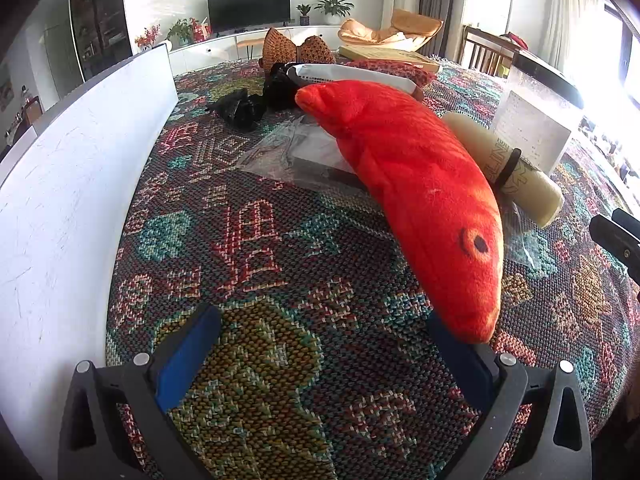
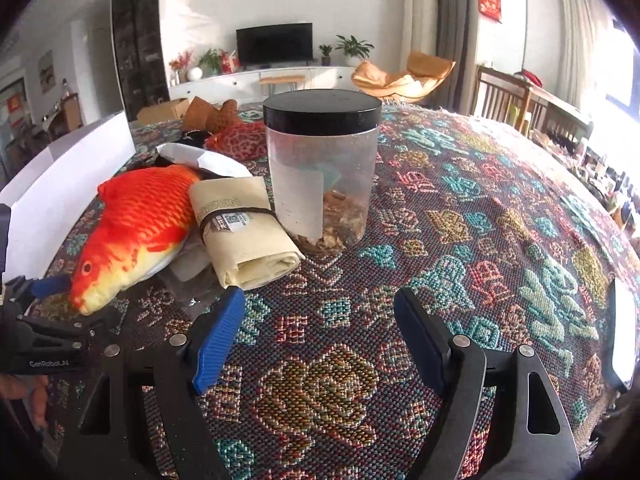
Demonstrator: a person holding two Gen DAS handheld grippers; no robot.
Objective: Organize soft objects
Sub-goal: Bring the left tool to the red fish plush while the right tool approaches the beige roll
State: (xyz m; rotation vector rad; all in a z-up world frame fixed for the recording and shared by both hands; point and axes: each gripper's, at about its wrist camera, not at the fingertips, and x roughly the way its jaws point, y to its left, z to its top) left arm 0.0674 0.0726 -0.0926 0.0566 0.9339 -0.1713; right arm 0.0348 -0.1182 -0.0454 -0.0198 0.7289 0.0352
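A red-orange plush fish (image 1: 420, 184) lies on the patterned tablecloth (image 1: 256, 240), its head toward me. My left gripper (image 1: 322, 320) is open wide over bare cloth, and the fish's snout sits right at the tip of its right finger (image 1: 460, 356). From the right wrist view the fish (image 2: 132, 232) lies at the left beside a rolled beige cloth bag (image 2: 244, 232) held by a dark band. My right gripper (image 2: 318, 296) is open with nothing between its fingers, just in front of the roll. The left gripper (image 2: 52, 320) shows at the fish's mouth.
A clear jar with a black lid (image 2: 322, 172) stands behind the roll. A white box wall (image 1: 60, 200) runs along the left. Farther back lie black soft pieces (image 1: 240, 108), a white packet (image 1: 352, 76), woven brown items (image 1: 298, 48) and a clear plastic bag (image 1: 296, 152).
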